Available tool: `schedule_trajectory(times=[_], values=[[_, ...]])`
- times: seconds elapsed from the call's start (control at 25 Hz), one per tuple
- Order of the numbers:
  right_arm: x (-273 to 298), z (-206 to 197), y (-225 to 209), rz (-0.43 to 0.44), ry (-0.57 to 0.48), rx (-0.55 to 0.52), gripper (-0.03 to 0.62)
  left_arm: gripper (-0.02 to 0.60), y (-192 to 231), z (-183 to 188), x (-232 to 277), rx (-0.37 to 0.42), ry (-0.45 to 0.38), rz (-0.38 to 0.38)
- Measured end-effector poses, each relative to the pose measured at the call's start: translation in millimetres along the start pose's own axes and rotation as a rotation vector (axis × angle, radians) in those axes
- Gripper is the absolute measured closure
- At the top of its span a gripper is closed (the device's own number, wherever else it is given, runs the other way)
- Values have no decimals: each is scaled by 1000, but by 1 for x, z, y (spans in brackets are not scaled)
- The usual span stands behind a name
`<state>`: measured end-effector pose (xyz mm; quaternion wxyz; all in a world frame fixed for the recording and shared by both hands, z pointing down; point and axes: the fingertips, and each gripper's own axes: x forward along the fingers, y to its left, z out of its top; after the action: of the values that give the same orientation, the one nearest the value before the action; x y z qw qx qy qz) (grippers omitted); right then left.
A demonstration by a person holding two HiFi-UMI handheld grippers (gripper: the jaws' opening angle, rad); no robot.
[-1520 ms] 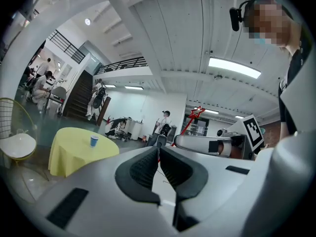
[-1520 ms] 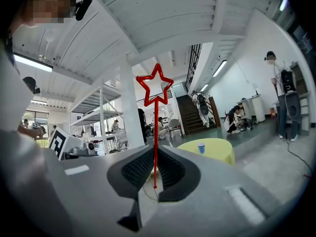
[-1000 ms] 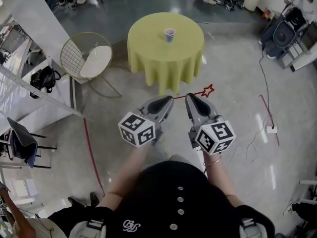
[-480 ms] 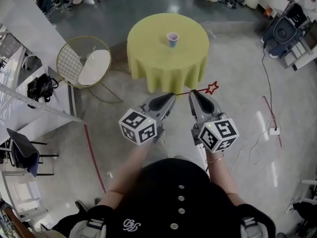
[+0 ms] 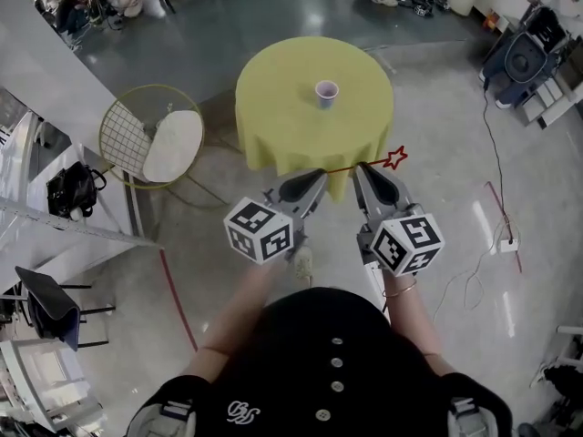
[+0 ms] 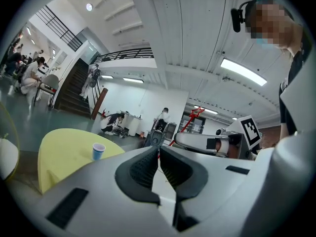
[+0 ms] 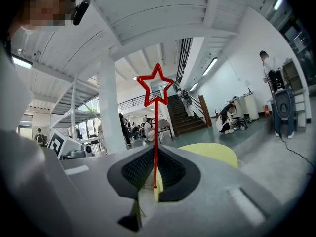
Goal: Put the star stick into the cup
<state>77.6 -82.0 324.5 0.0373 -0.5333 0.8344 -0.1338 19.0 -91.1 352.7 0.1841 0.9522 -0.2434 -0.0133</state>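
The star stick, thin and red with an outlined star at its tip, is pinched in my right gripper, which is shut on its shaft. In the right gripper view the star stick rises straight from the right gripper. My left gripper is beside it, jaws shut. The stick's lower end shows close to the left gripper, and contact is unclear. A small paper cup stands upright on the round yellow table ahead of both grippers. The left gripper view also shows the cup.
A wire chair with a white seat stands left of the table. A black bag lies further left. Cables and a plug strip run over the floor at right, and grey equipment stands at the far right. People sit at the back.
The table and cup have drawn nearer and lower in the head view. Both grippers have travelled forward together with the stick, and its star now overlaps the tablecloth's edge.
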Motion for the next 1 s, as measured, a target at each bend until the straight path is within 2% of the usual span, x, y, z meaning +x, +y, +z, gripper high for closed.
schedule_trajectory(times=[0.4, 0.84, 1.0], values=[[43, 7, -36, -85, -8, -11, 577, 560, 41, 8, 33, -6, 30, -72], [70, 3, -49, -108, 3, 5, 577, 560, 49, 7, 50, -14, 49, -130], [78, -2, -44, -111, 7, 9, 577, 560, 61, 5, 48, -29, 50, -128]])
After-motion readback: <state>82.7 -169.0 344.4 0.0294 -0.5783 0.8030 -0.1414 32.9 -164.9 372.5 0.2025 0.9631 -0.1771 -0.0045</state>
